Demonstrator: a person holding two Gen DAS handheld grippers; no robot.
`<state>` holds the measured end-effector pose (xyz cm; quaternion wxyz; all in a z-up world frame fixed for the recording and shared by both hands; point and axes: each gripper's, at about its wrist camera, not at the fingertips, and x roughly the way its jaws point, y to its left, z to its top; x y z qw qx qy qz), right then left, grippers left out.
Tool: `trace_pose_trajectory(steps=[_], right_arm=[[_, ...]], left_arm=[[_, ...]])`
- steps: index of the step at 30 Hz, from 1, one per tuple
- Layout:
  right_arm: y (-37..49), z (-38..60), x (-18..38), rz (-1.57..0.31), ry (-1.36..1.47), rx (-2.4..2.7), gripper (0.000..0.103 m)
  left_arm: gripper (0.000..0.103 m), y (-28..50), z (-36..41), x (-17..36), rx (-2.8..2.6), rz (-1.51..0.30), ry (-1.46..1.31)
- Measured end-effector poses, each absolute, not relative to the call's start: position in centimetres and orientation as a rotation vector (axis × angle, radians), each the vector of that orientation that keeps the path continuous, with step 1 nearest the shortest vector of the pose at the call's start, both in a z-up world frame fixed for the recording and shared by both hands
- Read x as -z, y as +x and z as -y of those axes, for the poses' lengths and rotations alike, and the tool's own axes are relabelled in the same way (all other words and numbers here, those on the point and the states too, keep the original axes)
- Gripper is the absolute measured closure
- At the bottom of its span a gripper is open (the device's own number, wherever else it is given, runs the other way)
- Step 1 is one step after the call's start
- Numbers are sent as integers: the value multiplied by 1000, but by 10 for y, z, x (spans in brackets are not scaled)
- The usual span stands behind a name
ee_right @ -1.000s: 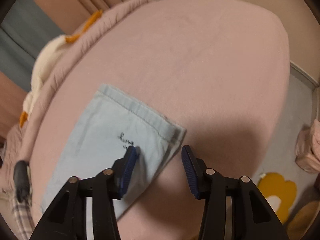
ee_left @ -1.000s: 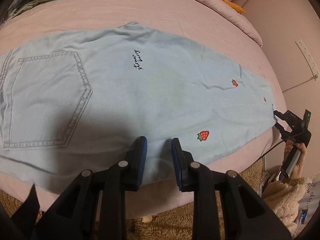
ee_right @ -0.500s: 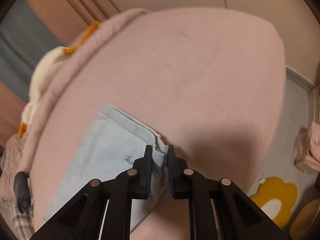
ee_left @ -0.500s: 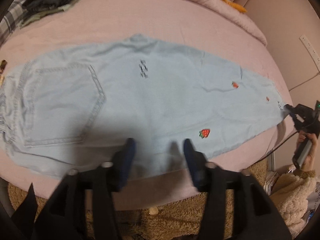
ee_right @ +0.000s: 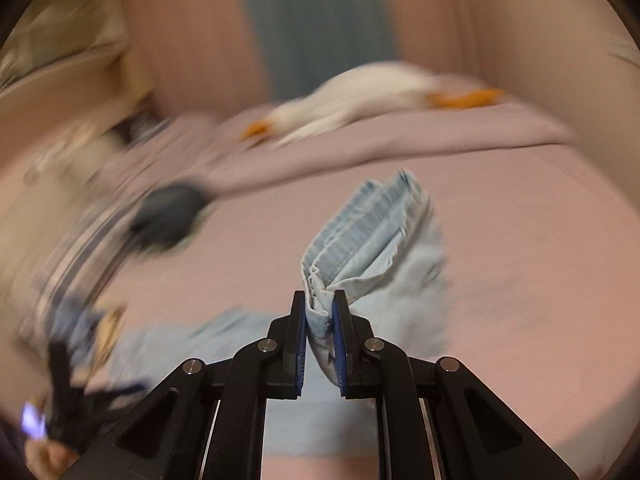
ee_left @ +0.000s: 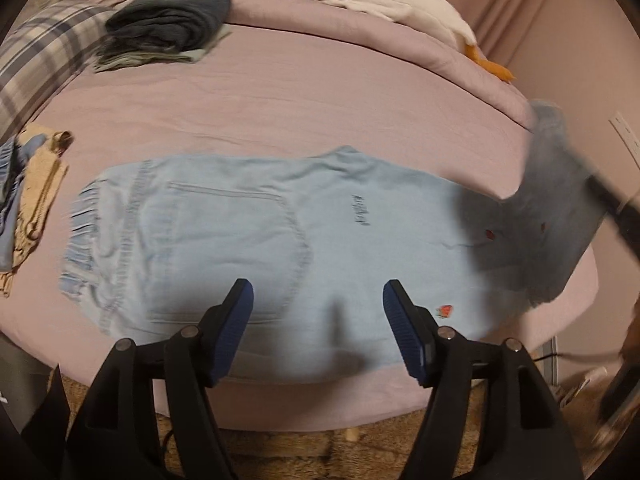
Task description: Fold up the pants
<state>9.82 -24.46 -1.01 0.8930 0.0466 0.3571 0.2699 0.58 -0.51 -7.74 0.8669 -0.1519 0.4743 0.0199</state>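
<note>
right wrist view: my right gripper (ee_right: 320,340) is clamped on the pants (ee_right: 372,248) hem, lifted off the bed (ee_right: 520,240).
left gripper (ee_left: 318,332): just opened, nothing between, above the seat.
risk: thick hem slips; fold lands crooked.

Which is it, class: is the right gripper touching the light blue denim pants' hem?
Touching. The right wrist view shows the right gripper with both blue pads clamped on the bunched hem of the light blue denim pants.
</note>
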Motion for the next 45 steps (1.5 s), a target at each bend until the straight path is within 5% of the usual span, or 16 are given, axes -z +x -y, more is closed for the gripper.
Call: trace_pose_trajectory(steps=[9, 13, 19, 25, 27, 29, 30, 33, 36, 45], right_arm=[[85, 132, 138, -1100, -86, -648, 86], [82, 150, 116, -1090, 24, -716, 45], [78, 213, 94, -966, 75, -513, 45], [84, 272, 110, -956, 147, -245, 45], [87, 284, 119, -974, 153, -195, 45], [92, 289, 130, -1003, 169, -160, 45], [92, 286, 135, -1017, 185, -159, 45], [98, 292, 144, -1056, 271, -208, 46], [96, 287, 135, -1038, 258, -185, 62], [99, 266, 144, -1059, 168, -175, 63]], left_arm=[[35, 10, -8, 93, -16, -1039, -390], [31, 23, 3, 91, 56, -1038, -405], [27, 58, 30, 101, 206, -1074, -437], [35, 88, 68, 125, 292, -1165, -424], [49, 90, 78, 126, 294, -1149, -376], [88, 91, 84, 130, 296, -1160, -361], [94, 92, 84, 132, 325, -1167, -389], [95, 86, 80, 128, 328, -1167, -406], [94, 70, 69, 106, 330, -1115, -402], [86, 71, 63, 128, 234, -1138, -342]])
